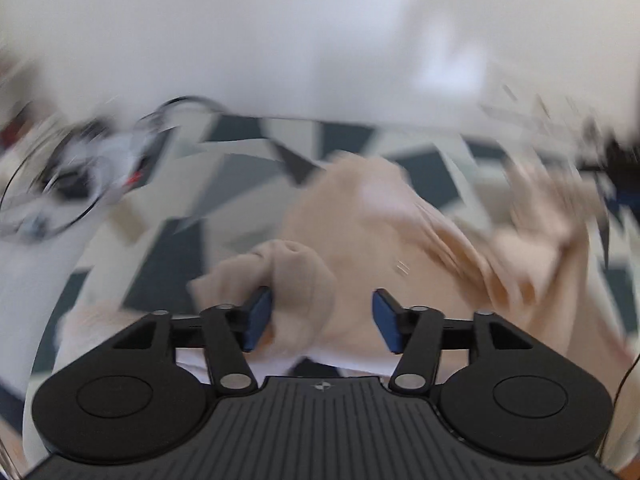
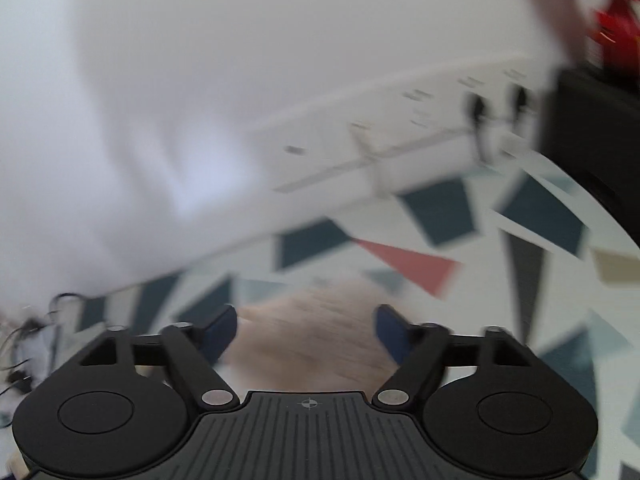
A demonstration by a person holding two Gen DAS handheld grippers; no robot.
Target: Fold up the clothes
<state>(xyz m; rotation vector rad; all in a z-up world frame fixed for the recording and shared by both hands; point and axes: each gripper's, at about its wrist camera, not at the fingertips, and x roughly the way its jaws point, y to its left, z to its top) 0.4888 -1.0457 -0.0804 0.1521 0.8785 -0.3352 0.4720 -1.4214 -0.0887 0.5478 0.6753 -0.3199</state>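
White wall behind, and a surface (image 2: 532, 216) with a cloth of dark blue, pink and beige triangles under both tongs. Both views are smeared by motion.

Left tongs (image 1: 322, 318): jaws standing wide apart, blue pads (image 1: 260, 318) facing each other. A bunched fold of the beige garment (image 1: 360, 220) lies in the gap and presses against the left pad, but the right pad is clear of it, so nothing is clamped. The garment lies crumpled, running from between the pads up and off to the right in loose ridges; a paler strip, perhaps its lining, shows just beneath the tongs.

Right tongs (image 2: 306, 334): jaws also wide apart, gripping nothing. Beige fabric sits below and between the pads, too blurred to say whether it touches them.

Further out, in the left view, a tangle of black cables (image 1: 80, 184) and grey gear sits at the far left edge of the surface. In the right view a white panel (image 2: 400, 132) with two dark plugs runs along the wall, a black box (image 2: 596, 120) beside it and something red (image 2: 616, 24) at top right.
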